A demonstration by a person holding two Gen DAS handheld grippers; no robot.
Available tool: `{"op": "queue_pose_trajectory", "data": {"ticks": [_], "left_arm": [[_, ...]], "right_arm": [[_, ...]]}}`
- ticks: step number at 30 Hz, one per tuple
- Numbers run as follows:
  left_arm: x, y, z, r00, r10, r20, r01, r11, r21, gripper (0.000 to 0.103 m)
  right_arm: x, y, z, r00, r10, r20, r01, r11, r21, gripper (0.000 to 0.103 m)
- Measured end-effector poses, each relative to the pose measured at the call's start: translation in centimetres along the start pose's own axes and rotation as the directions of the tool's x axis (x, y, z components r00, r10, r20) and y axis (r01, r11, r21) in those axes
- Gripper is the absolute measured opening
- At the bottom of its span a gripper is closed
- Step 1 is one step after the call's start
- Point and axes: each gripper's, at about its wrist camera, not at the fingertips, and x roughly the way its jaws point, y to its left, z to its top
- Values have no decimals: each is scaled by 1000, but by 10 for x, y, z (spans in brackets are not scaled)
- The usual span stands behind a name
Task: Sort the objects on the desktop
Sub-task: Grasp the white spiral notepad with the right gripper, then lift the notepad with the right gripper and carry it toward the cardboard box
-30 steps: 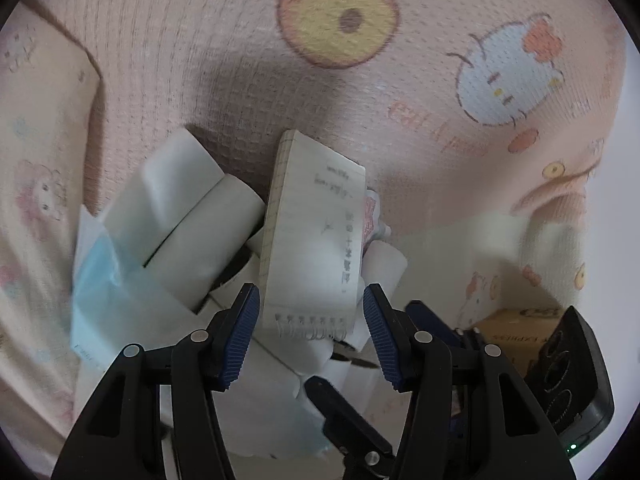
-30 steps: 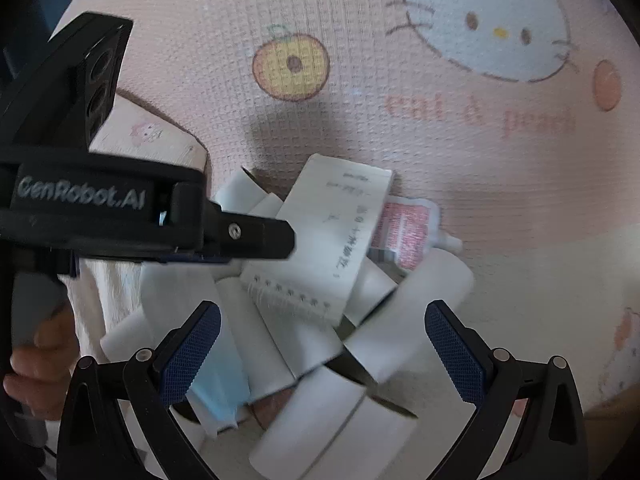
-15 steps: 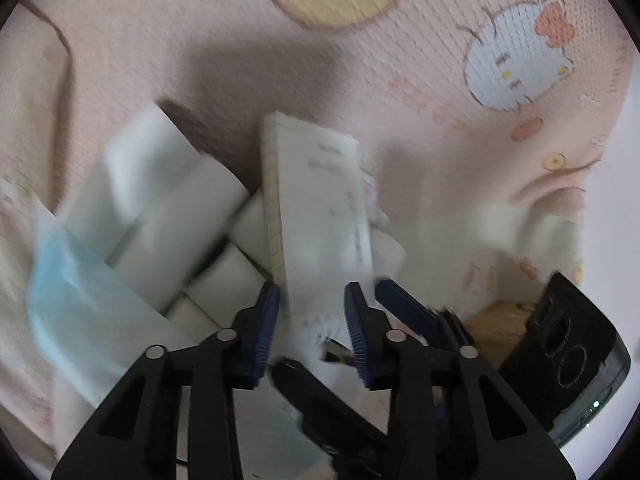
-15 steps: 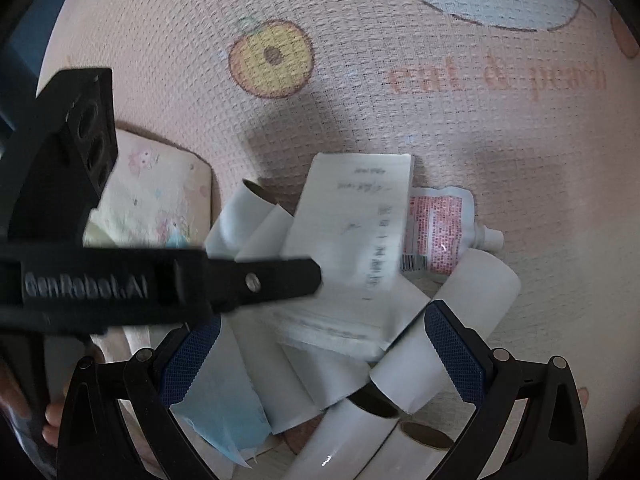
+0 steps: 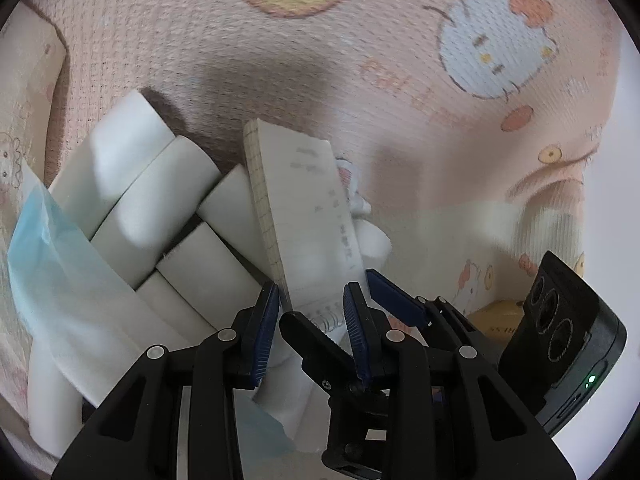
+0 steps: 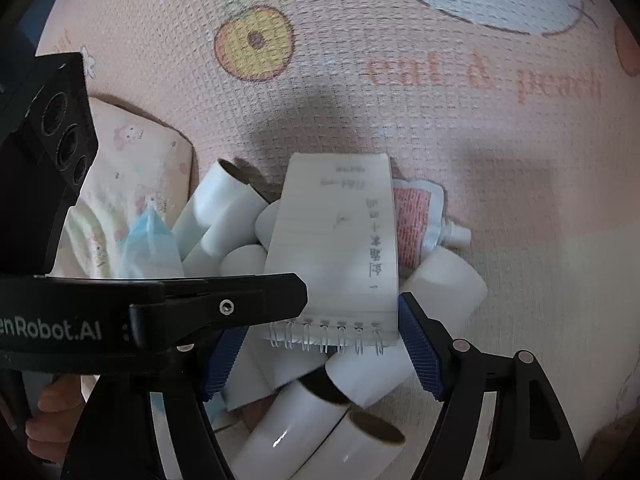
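While left tongs (image 5: 310, 312) clench notepad (image 5: 308, 220), right tongs (image 6: 320, 354) w/ pads apart hide its coil.

White spiral notepad (image 6: 340, 256) tilted atop white paper rolls (image 6: 304, 436), handwritten page up

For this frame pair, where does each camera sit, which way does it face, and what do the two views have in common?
Left wrist: on the left gripper, looking down at the spiral notepad between its fingers; the right gripper's finger crosses in front.
Right wrist: on the right gripper, facing the same notepad; the left gripper's arm and the person's hand show at left.
Shared: notepad, white paper tubes, blue face mask.
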Motion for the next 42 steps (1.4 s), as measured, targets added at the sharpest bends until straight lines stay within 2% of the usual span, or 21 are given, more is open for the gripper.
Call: {"op": "queue_pose_trajectory", "data": {"ticks": [10,13,17,20,24,28,33,37,42], "left_arm": [[-4,-30,-39,1000,-10,-10,10,999,51,37],[-5,-35,-54,999,-49,13,49,997,53,37],[7,-40,-71,997,-77,-22,77,997,25,37],[13,-48,-84,997,-65,-35,66,997,36,37],[15,-58,-107,999,-37,-14,38,996,75,37],[15,-55,-132,999,-44,-19,44,999,24,37],[11,-56,-164,1000,-8,20,7,999,34,37],[12,-47,-183,999,-44,8,44,998,-40,37],[16,-42,-206,999,-52,9,53,997,-57,37]], "right_arm": [[-41,-20,-33,999,50,5,-50,997,53,73],[-51,-25,-42,998,54,14,-55,996,68,73],[-63,-42,-62,998,70,7,-71,992,109,73],[-70,-46,-79,999,50,3,-50,994,95,73],[-78,-49,-96,999,38,-6,-38,996,86,73],[-85,-50,-111,999,31,-22,-30,997,72,73],[-94,-47,-137,999,44,-32,-43,999,30,71],[-100,-48,-157,998,46,-45,-45,999,21,71],[-104,-48,-179,997,51,-61,-49,998,27,71]]}}
